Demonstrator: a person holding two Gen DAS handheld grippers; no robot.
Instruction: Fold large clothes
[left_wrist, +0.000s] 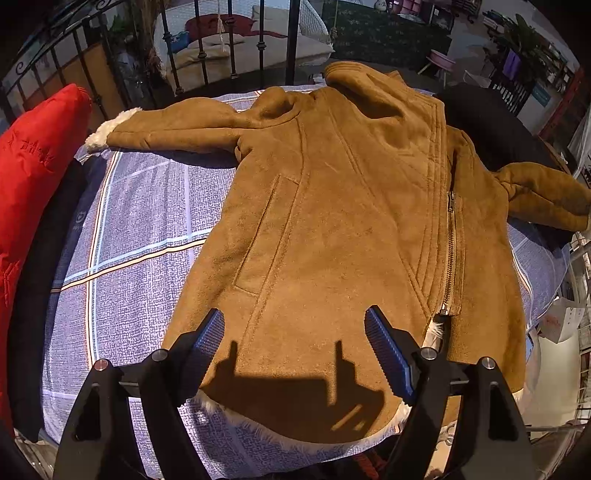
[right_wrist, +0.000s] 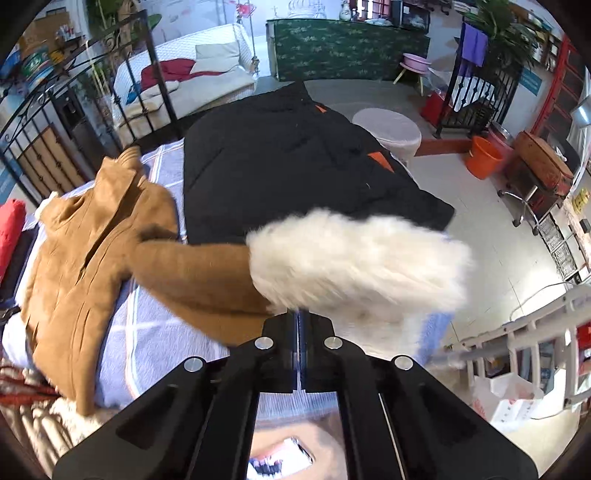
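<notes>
The tan jacket (left_wrist: 332, 221) lies spread on the bed (left_wrist: 140, 229). Left gripper (left_wrist: 295, 332) jaws stand apart above its hem. Right gripper (right_wrist: 298, 314) jaws are clamped on its fleece cuff (right_wrist: 354, 258).

We see a black iron railing (left_wrist: 229, 48), a white sofa (right_wrist: 207, 70) behind it, a green patterned screen (right_wrist: 347, 48), a pale tiled floor (right_wrist: 491, 221) and an orange bucket (right_wrist: 484, 157).
</notes>
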